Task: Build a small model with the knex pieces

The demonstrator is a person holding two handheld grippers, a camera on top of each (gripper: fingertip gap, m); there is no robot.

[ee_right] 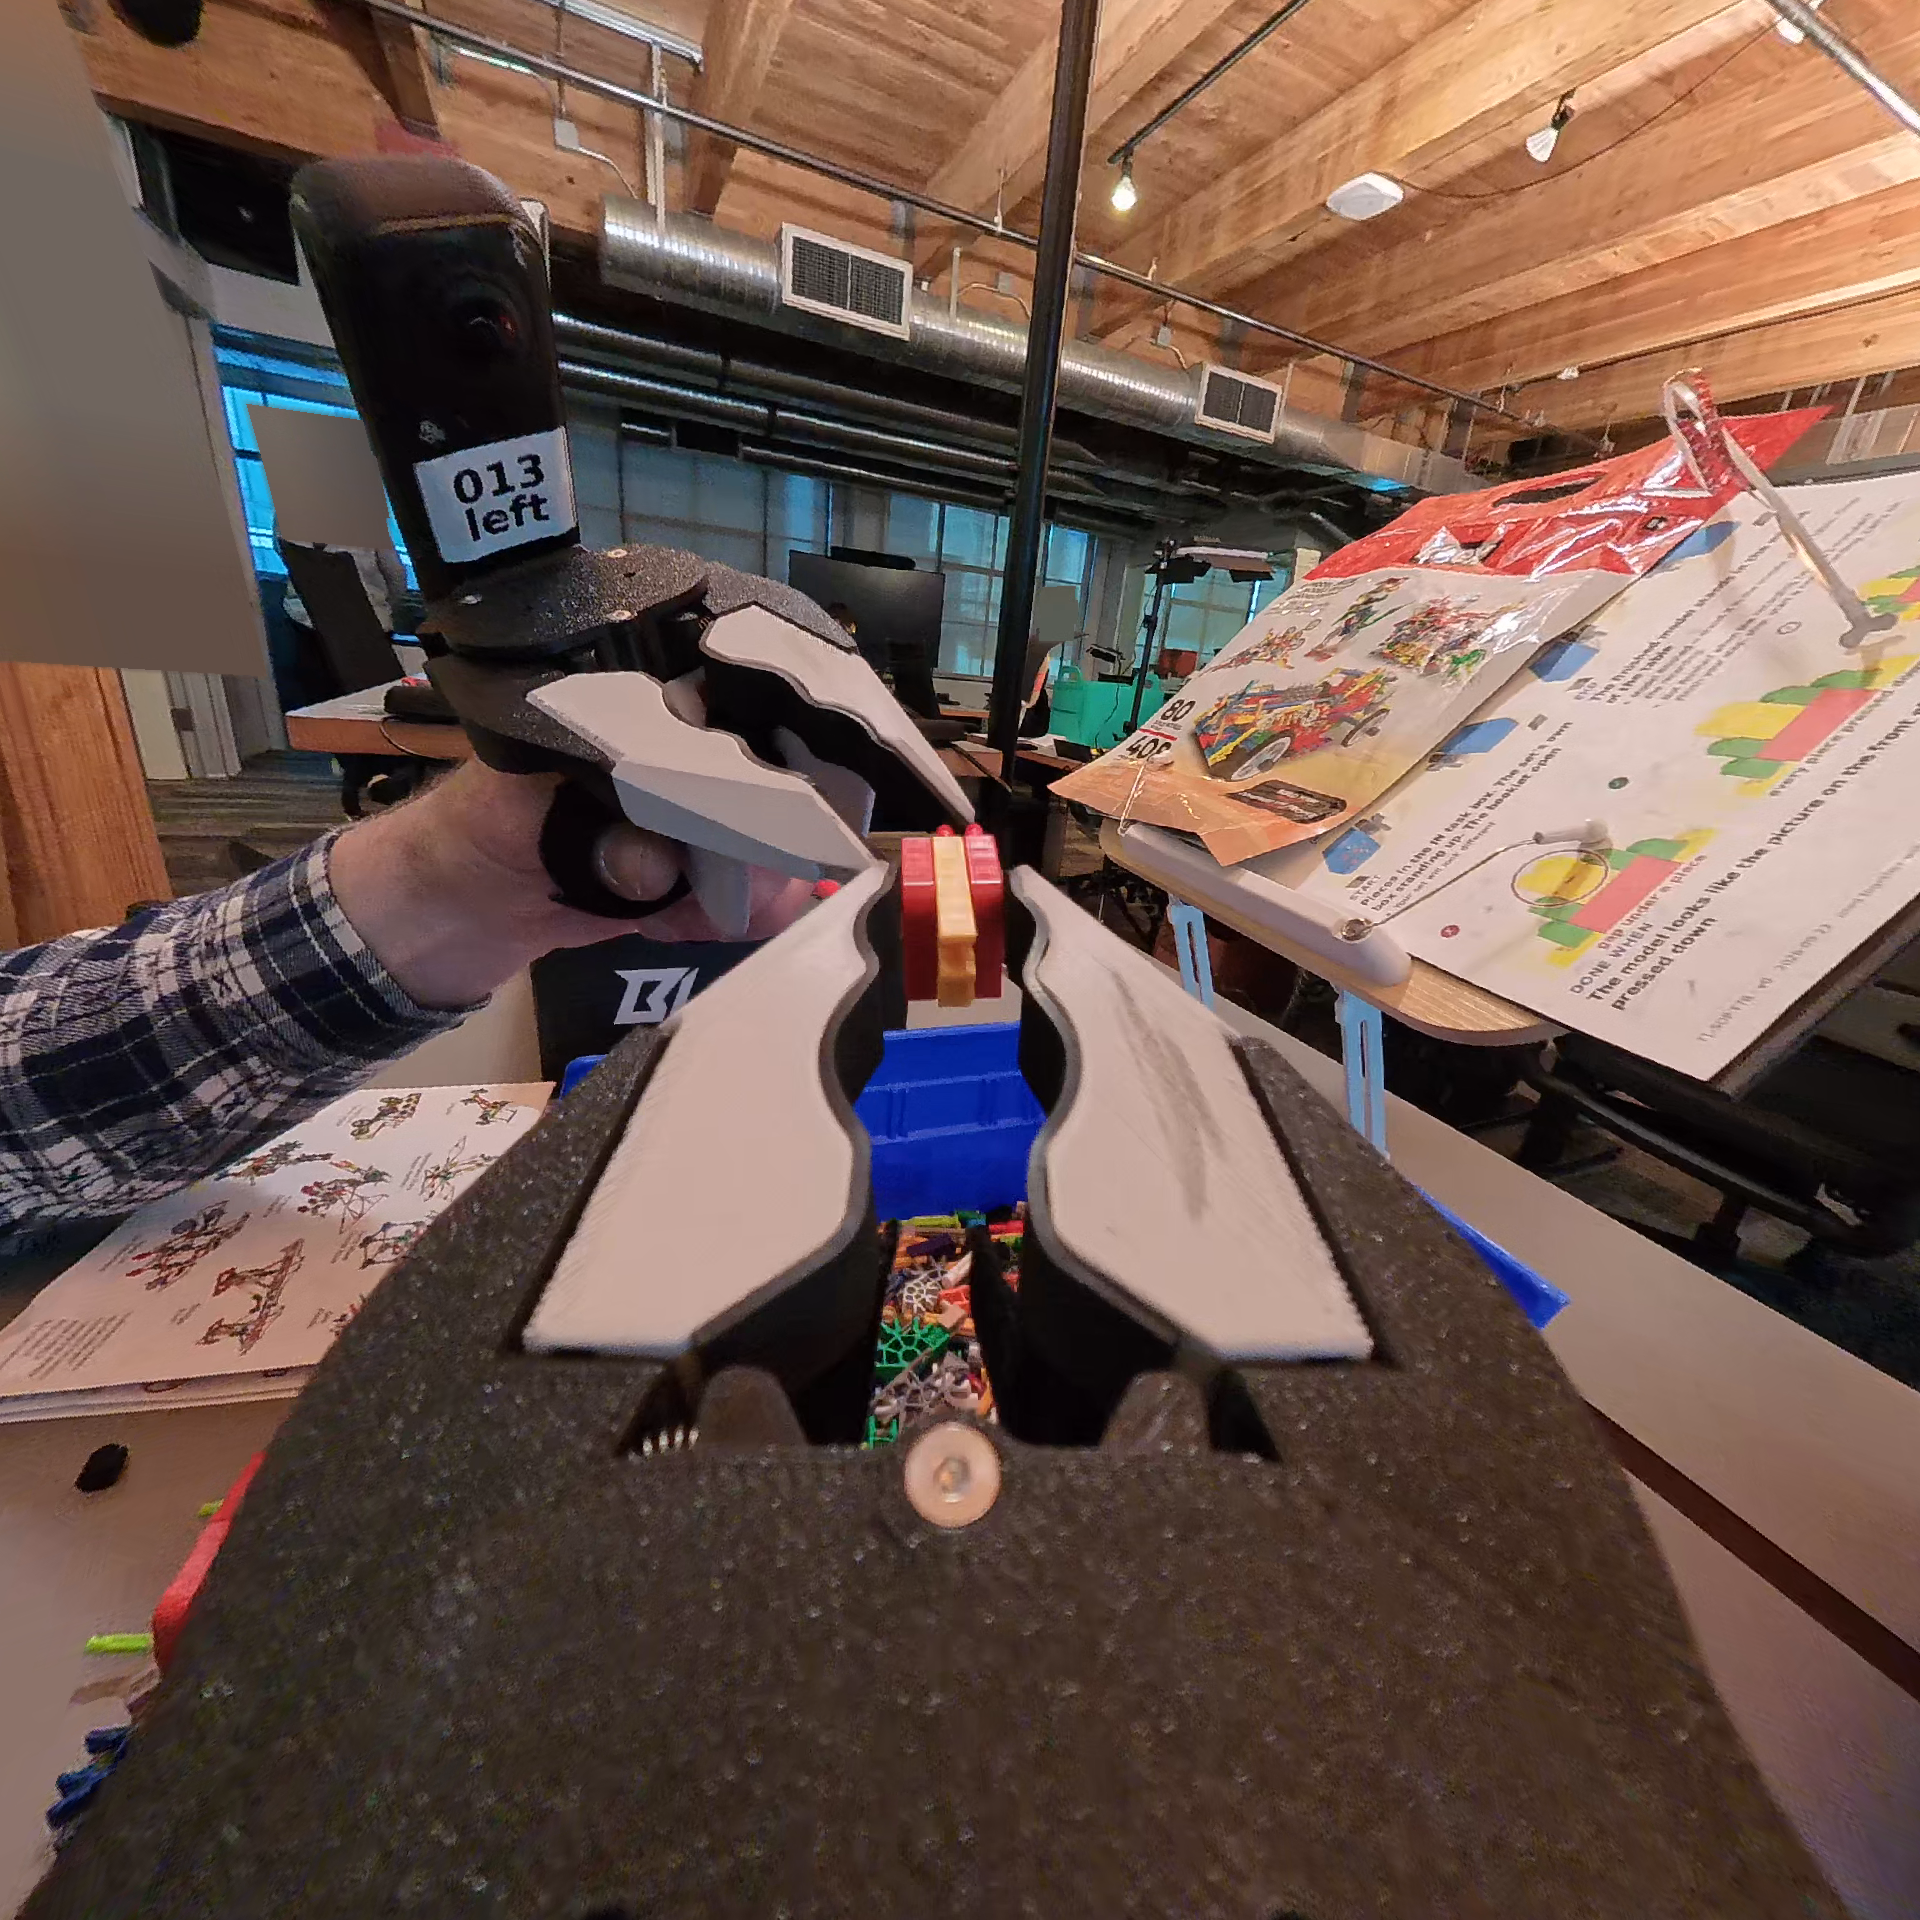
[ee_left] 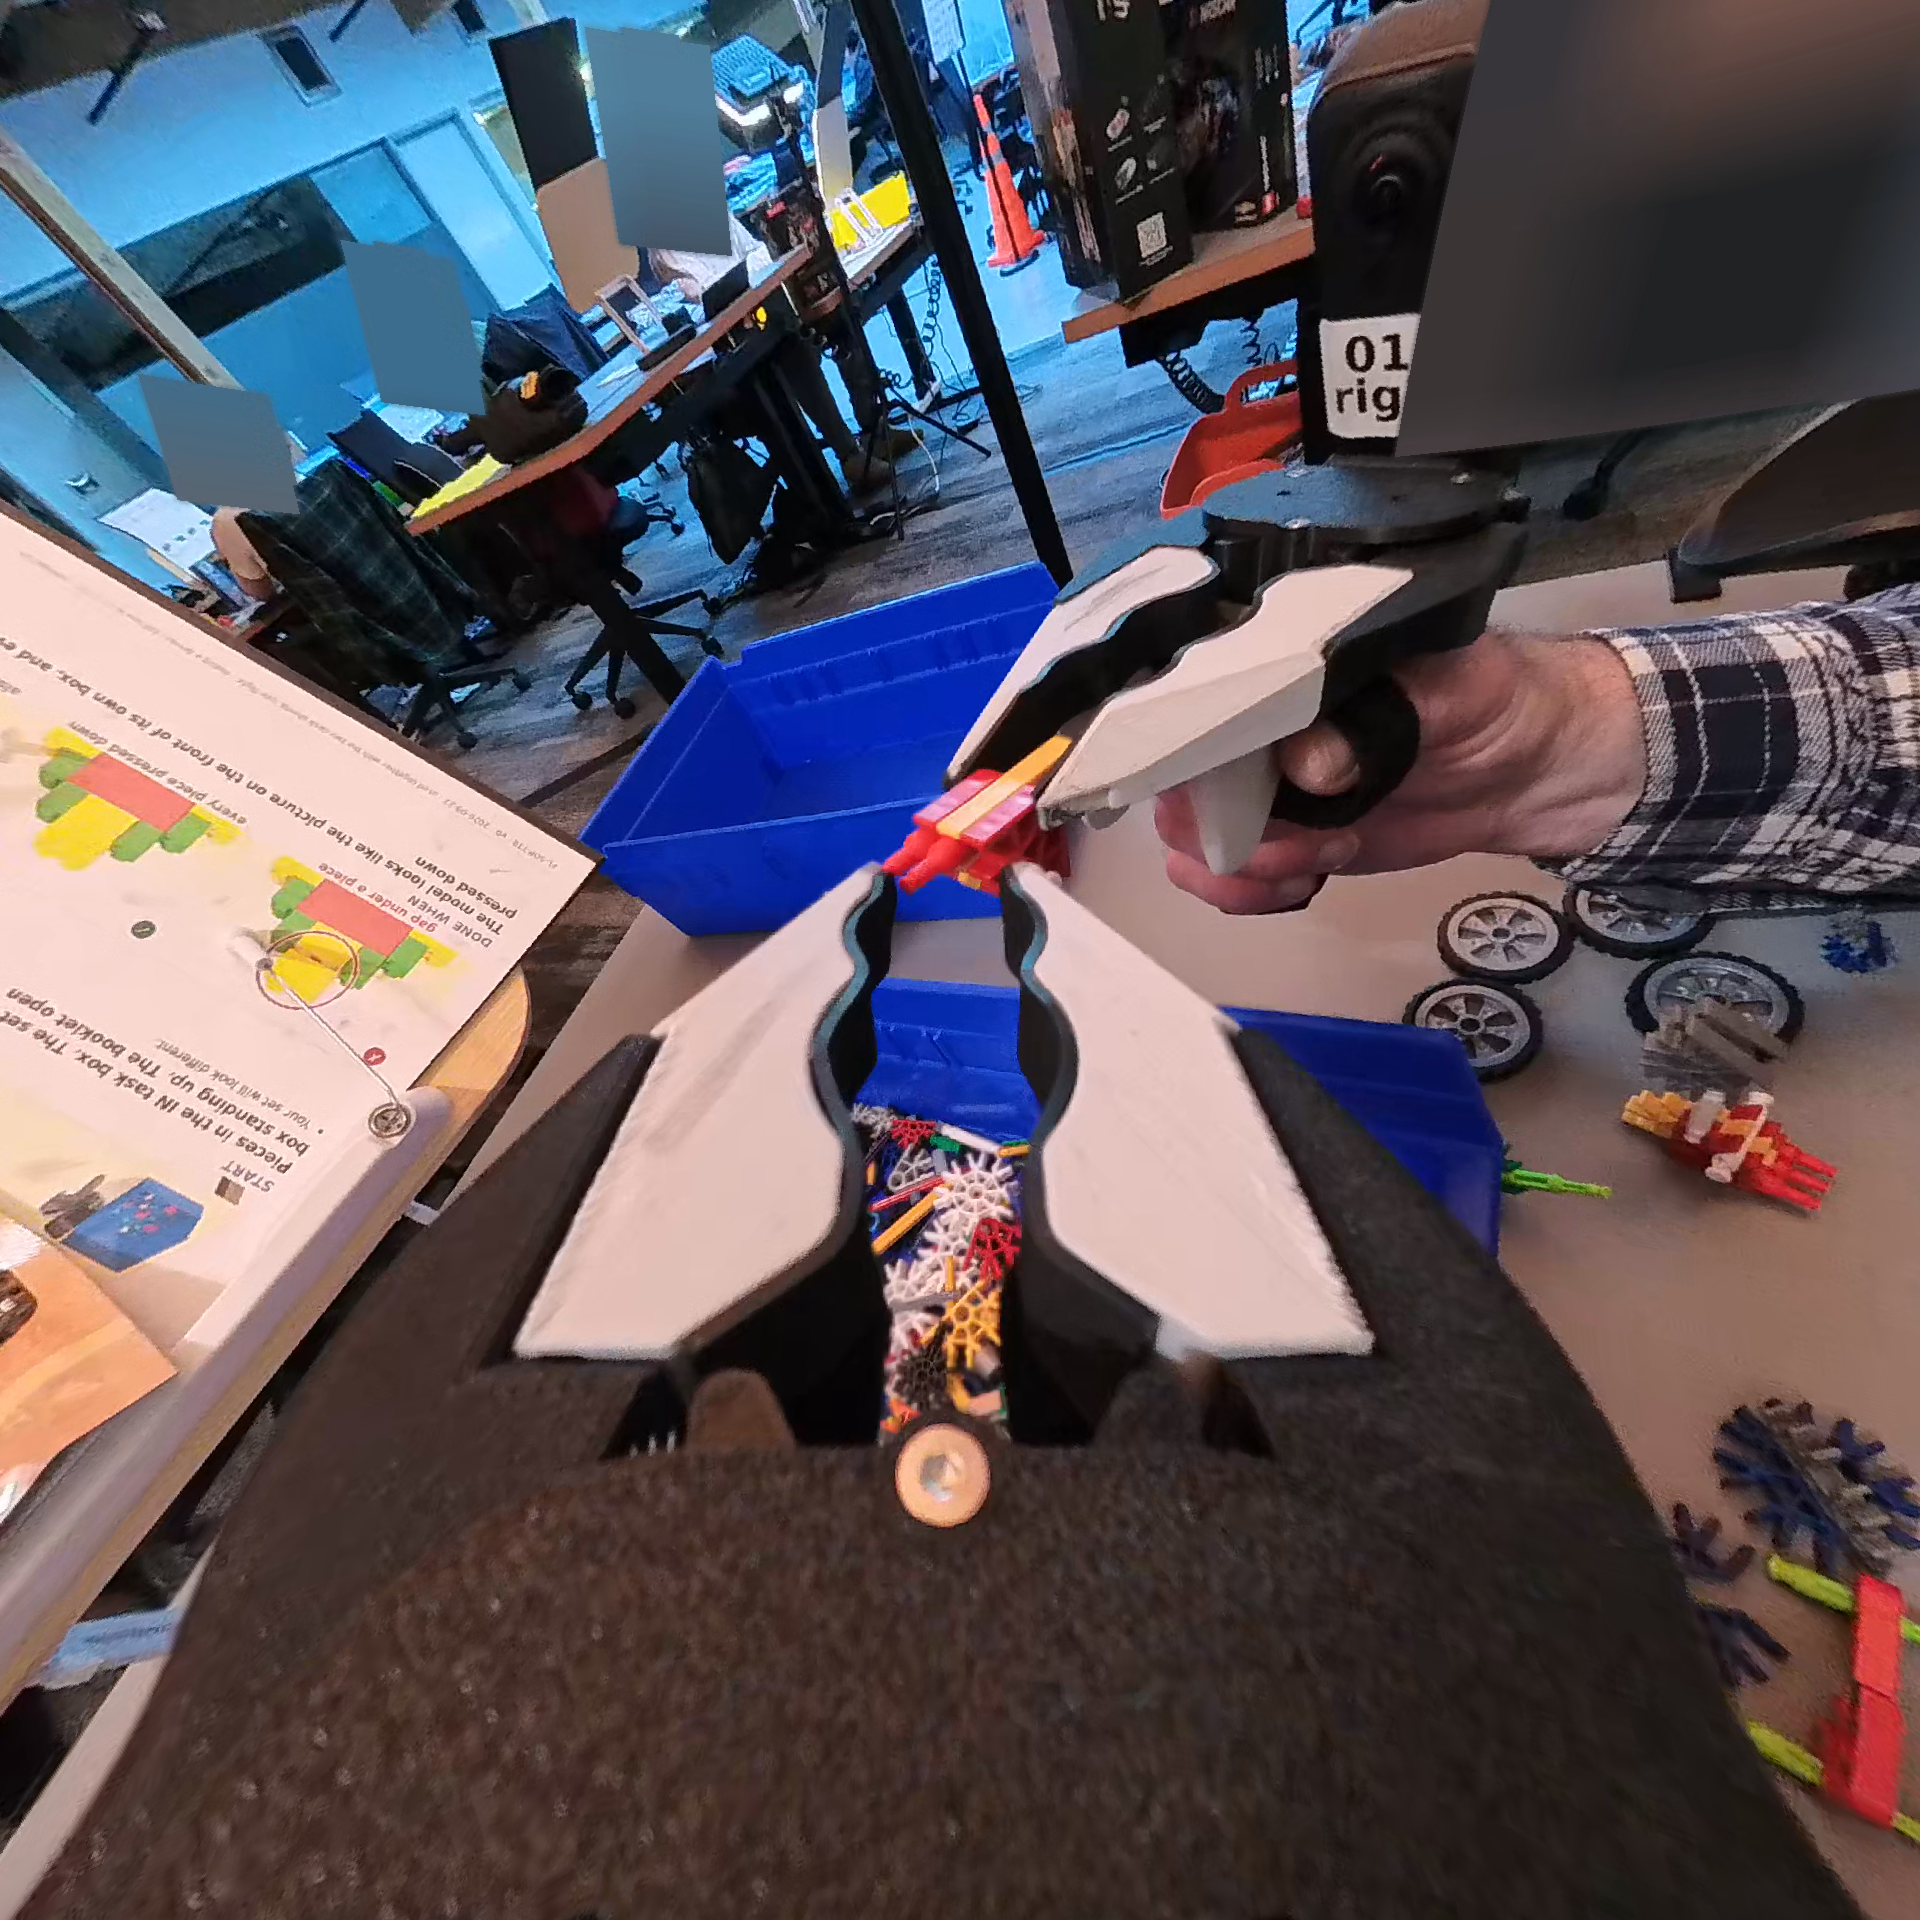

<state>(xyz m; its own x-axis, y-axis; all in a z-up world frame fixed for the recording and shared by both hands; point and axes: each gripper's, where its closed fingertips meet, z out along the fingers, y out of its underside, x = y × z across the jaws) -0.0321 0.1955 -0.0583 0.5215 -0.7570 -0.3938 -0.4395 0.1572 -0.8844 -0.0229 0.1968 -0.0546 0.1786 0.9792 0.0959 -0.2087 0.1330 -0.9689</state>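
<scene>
Red-and-yellow block assembly [ee_right: 951, 914] is pinched between the fingers of the right gripper [ee_right: 951, 883], held in the air above the blue bin [ee_right: 951, 1117] of mixed small pieces. Left gripper [ee_left: 948, 883] stands just beside the assembly with its fingers spread and nothing between them. Loose wheels [ee_left: 1501, 935] and a second small assembly [ee_left: 1730, 1143] lie on the tabletop [ee_left: 1662, 1330].

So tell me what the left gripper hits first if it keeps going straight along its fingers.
Most likely the red and yellow assembly clamped in the right gripper. It sits just past the left gripper, whose fingertips stand open. The far blue bin lies behind; exact depth is unclear.
</scene>
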